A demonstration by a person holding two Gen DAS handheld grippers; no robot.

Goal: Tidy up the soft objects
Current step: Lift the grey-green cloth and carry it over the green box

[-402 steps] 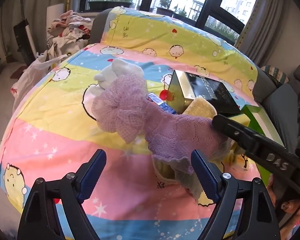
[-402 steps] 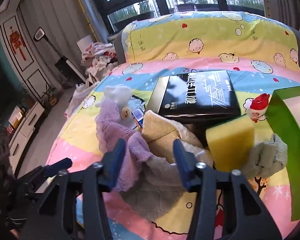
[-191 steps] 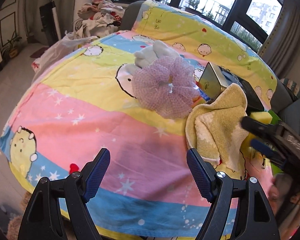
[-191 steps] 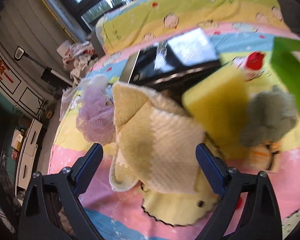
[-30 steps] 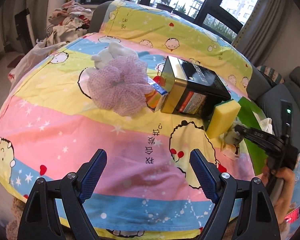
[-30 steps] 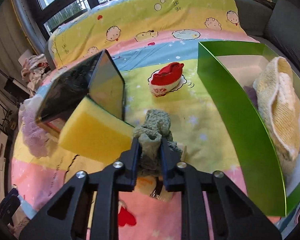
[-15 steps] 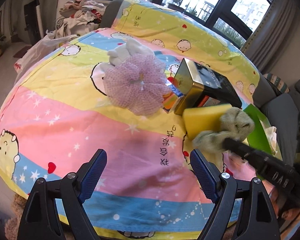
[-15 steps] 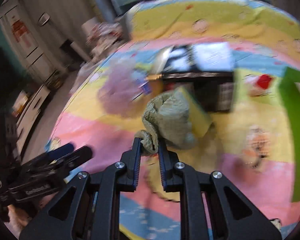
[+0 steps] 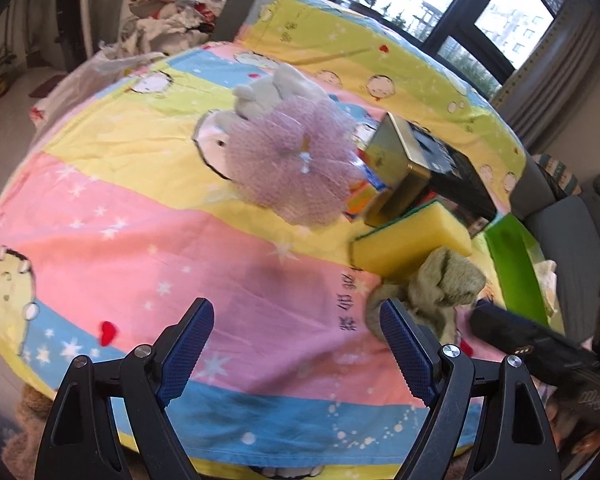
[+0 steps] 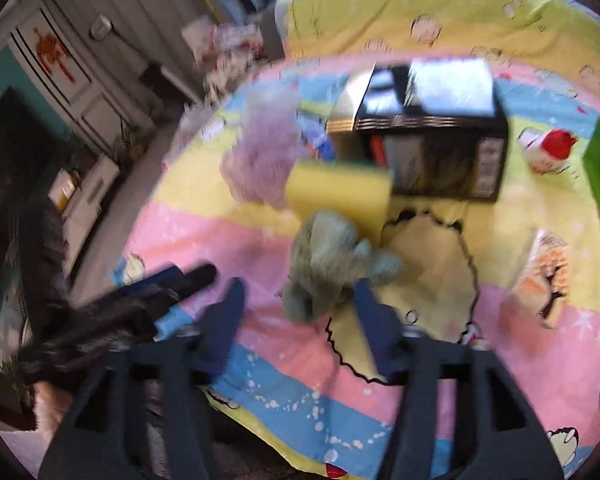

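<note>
Though blurred, characters (image 9: 350, 300) beside green cloth (image 9: 444, 280)

Black gripper (image 9: 296, 344) arms, ribbed blue fingers (image 9: 186, 344), silver screws

Crumpled grey-green cloth (image 9: 440, 284) lies on the pink stripe, touching the yellow sponge (image 9: 412, 242) lying flat.

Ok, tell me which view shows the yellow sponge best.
The left wrist view: the yellow sponge is sharp there, with its top, front face and green backing visible, lying against the black tin. The right wrist view shows it blurred, with the grey-green cloth overlapping its lower edge.
</note>
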